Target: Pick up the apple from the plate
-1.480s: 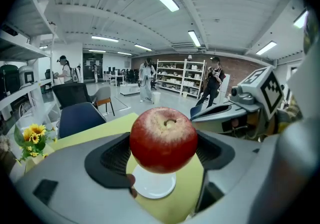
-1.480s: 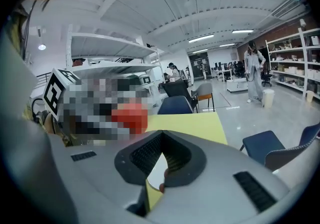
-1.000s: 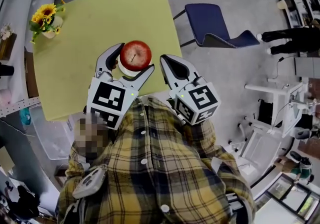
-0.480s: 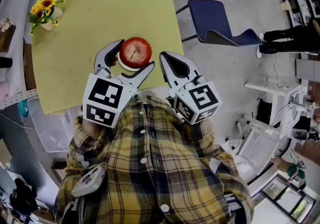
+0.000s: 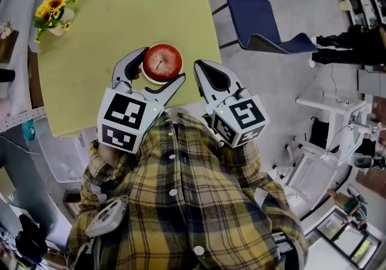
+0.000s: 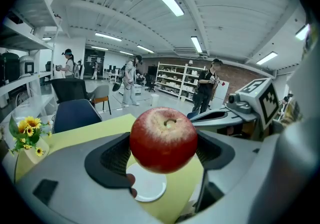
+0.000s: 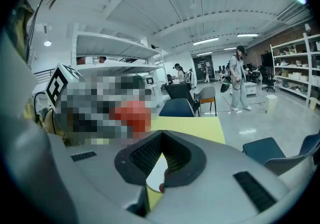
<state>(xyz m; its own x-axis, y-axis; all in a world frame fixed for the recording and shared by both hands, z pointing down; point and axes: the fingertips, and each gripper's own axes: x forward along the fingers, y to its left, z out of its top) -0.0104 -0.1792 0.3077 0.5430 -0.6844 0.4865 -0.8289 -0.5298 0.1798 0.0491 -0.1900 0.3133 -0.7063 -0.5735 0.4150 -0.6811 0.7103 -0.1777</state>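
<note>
A red apple (image 5: 161,62) (image 6: 164,139) sits between the pads of my left gripper (image 5: 160,66) (image 6: 163,151), which is shut on it from both sides. In the left gripper view the apple hangs a little above a small white plate (image 6: 148,189) (image 5: 149,79) on the yellow table (image 5: 114,28). Just to the right of the apple is my right gripper (image 5: 199,67) (image 7: 161,139), over the table's near right edge. It is shut, its dark pads meeting at the tips with nothing between them. The right gripper view shows the apple only as a blurred red patch.
A small vase of sunflowers (image 5: 53,17) stands at the table's far left corner. A blue chair (image 5: 265,25) is on the floor to the right of the table. Several people and shelves are far off in the room.
Only the head camera has shifted slightly. The apple and both grippers keep their places.
</note>
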